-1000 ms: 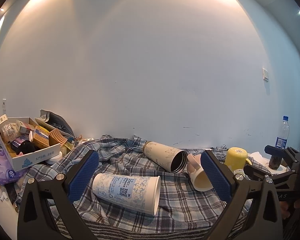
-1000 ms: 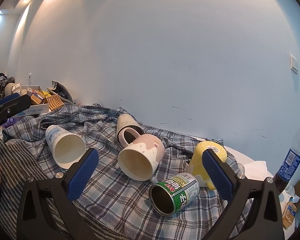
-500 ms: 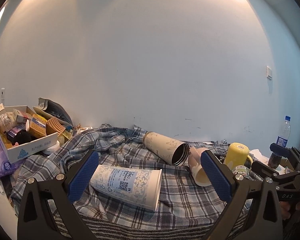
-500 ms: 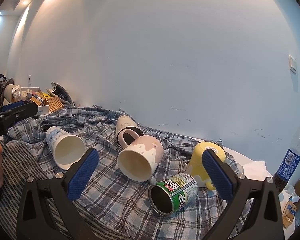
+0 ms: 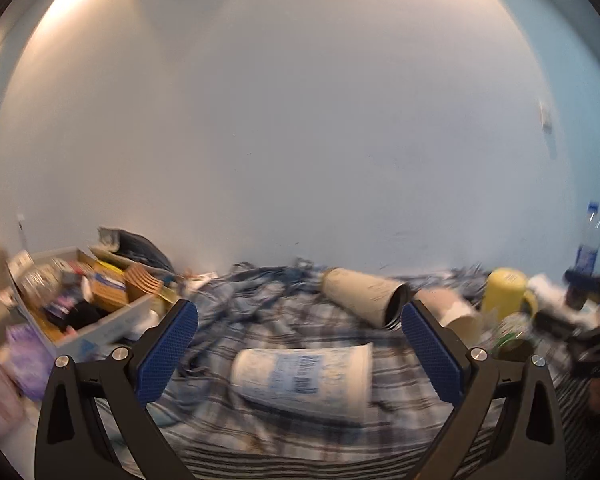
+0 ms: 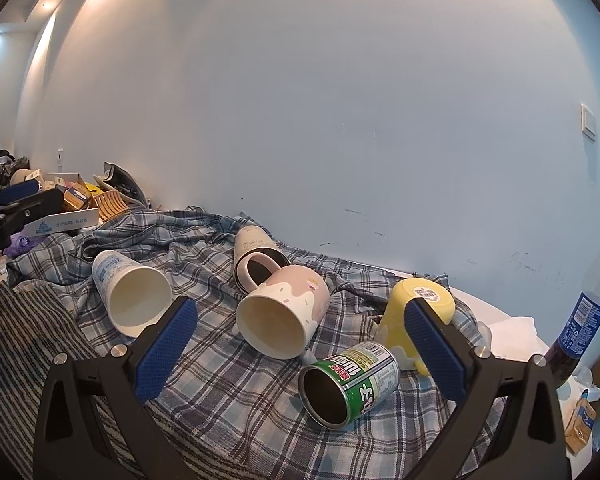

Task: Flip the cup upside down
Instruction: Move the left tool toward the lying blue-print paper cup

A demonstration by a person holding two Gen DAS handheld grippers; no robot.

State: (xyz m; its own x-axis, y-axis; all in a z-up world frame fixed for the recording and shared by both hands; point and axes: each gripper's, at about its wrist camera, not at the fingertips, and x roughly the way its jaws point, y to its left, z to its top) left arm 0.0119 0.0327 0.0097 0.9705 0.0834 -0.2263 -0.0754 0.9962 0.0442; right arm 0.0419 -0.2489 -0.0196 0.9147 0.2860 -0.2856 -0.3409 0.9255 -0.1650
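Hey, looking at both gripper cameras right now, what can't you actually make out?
- Left wrist view: motion blur smears the print on the paper cup and the contents of the cardboard box.
- Right wrist view: the tall beige tumbler is mostly hidden behind the pink mug.
- Right wrist view: the image edge cuts off the water bottle.

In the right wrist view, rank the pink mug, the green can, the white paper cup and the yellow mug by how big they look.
Largest to smallest, as they look:
1. Pink ceramic mug, lying on its side
2. White paper cup and green metal can: too alike to rank, and the can lies nearer the camera
3. Yellow mug, upside down and partly hidden behind the tool's finger, so unsure
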